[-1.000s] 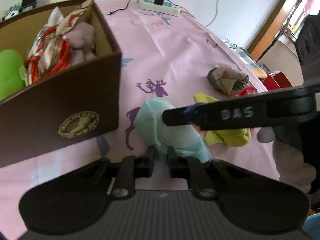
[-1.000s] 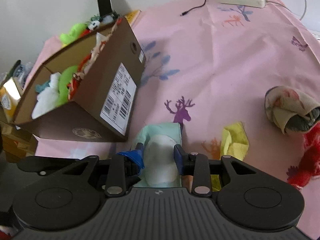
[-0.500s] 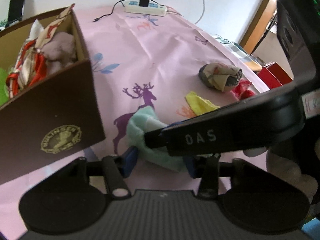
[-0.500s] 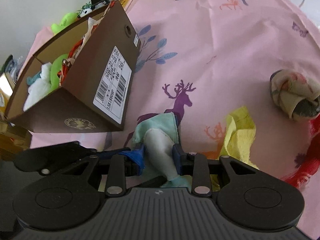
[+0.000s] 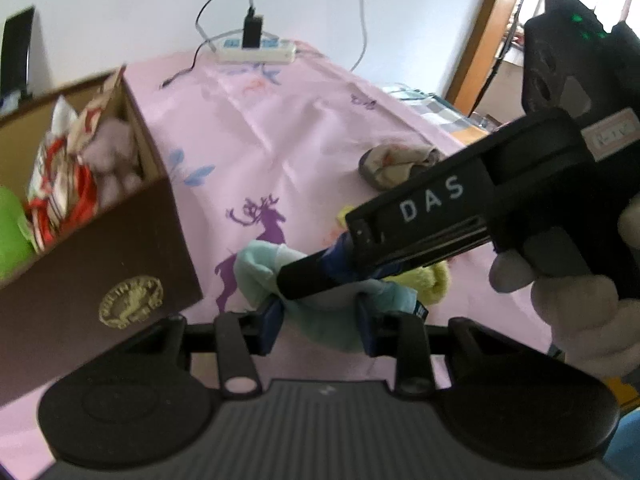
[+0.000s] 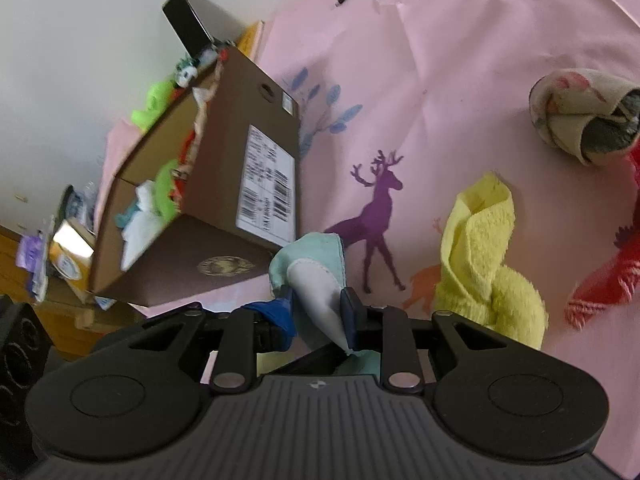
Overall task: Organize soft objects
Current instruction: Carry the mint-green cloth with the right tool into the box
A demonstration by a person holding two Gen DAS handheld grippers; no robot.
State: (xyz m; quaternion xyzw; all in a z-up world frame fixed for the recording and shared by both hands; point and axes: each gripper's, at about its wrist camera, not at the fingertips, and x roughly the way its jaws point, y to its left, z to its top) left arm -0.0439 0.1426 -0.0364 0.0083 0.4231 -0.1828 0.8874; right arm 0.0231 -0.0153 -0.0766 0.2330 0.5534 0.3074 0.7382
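Observation:
A mint and white cloth (image 5: pixel 256 268) hangs bunched just above the pink tablecloth, right beside the brown cardboard box (image 5: pixel 120 264). In the right wrist view my right gripper (image 6: pixel 316 314) has its jaws closing, and both pads press on the cloth (image 6: pixel 316 256). The same gripper (image 5: pixel 308 278) reaches in from the right in the left wrist view, pinching the cloth's top. My left gripper (image 5: pixel 320 326) sits lower, jaws closing, the cloth's lower fold loose between its pads. The box (image 6: pixel 256 148) holds several soft things.
A yellow towel (image 6: pixel 480 248), a rolled patterned cloth (image 6: pixel 576 120) and a red knitted piece (image 6: pixel 616 276) lie to the right on the tablecloth. A power strip (image 5: pixel 256 54) with cables sits at the far edge. A gloved hand (image 5: pixel 580 300) holds the right gripper.
The left jaws, shut on the cloth a second ago, have spread apart. The right jaws have narrowed onto the cloth and both views have rolled. The cloth has lifted a little.

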